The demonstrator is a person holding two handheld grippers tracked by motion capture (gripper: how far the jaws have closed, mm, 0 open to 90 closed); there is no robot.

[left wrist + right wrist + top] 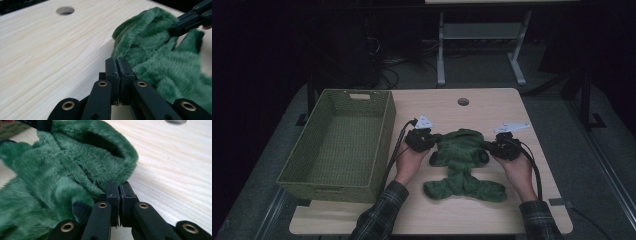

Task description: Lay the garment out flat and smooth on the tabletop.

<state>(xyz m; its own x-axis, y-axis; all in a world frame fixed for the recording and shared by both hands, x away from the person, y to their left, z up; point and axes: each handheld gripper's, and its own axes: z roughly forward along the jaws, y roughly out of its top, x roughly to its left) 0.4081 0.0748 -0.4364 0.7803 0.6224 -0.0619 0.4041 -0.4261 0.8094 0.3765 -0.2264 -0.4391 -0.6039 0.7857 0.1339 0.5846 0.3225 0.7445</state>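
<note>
A green fleece garment (462, 162) lies crumpled in the middle of the light wooden table (482, 110). My left gripper (437, 140) is at the garment's upper left edge, and my right gripper (487, 146) at its upper right edge. In the left gripper view the jaws of the left gripper (119, 63) are shut with the garment's (160, 62) edge pinched at their tips, and the right gripper (190, 20) bites the far side. In the right gripper view the right gripper (119, 187) is shut on the rim of the garment's (62, 175) open fold.
A green wicker basket (382, 135) stands on the table's left side, right beside my left hand. A round cable hole (463, 101) is in the tabletop behind the garment. Bare wood lies in front of the garment. A desk frame (441, 50) stands on the floor beyond.
</note>
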